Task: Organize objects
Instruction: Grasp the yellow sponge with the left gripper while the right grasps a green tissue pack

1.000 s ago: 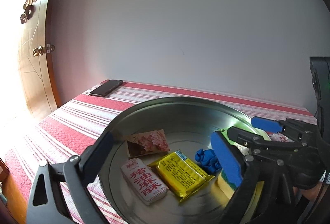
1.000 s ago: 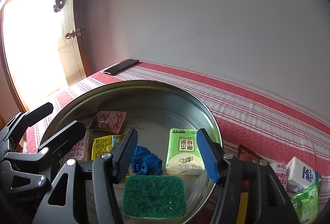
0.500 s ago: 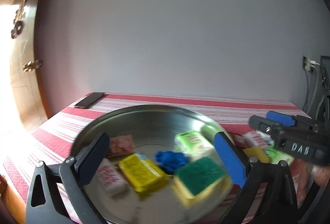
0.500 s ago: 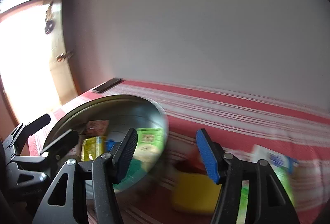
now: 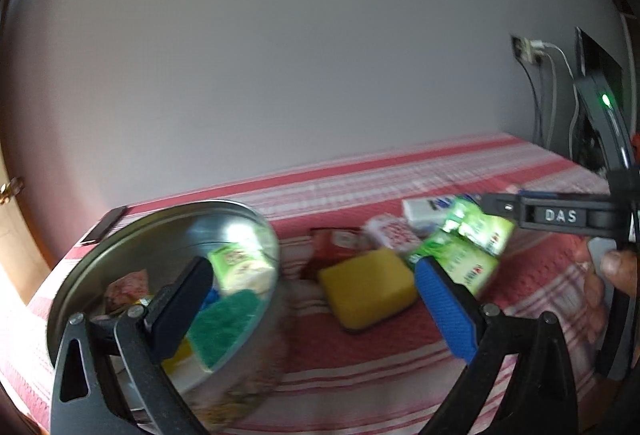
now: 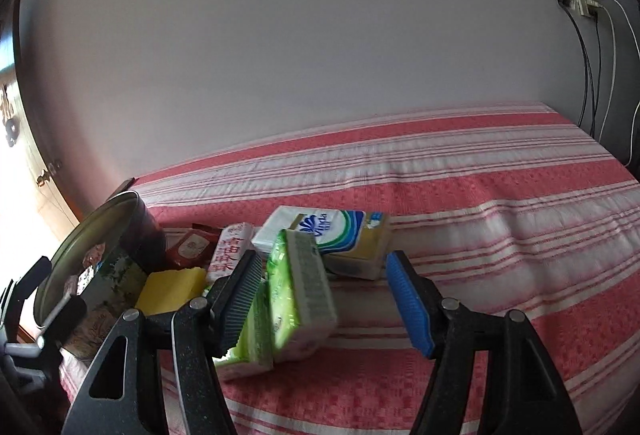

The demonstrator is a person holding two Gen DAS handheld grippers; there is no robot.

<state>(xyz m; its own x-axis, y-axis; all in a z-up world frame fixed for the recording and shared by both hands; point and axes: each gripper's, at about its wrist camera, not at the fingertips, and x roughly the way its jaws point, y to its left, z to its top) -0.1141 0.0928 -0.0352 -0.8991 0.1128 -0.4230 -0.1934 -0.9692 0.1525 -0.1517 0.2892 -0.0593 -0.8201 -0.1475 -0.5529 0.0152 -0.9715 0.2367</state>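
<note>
Left view motion-blurred; round metal tin (image 5: 100, 255) contents indistinct. Left gripper (image 5: 316, 299) jaws apart, yellow sponge (image 5: 368, 287) between them. Right gripper (image 6: 324, 299) jaws apart, green tissue pack (image 6: 298, 295) between, untouched.

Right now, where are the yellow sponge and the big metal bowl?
yellow sponge (image 5: 370, 287): left wrist view, middle of its top face.
metal bowl (image 5: 86, 263): left wrist view, upper-left rim.

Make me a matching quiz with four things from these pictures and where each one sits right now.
Things:
1. yellow sponge
2. green scrubber
3. phone
4. Vinda tissues

Places:
A. inside the metal basin
B. on the bedspread, just right of the basin
C. beyond the green packs
D. behind the basin, near the wall

Pairs: 1-B, 2-A, 3-D, 4-C
</note>
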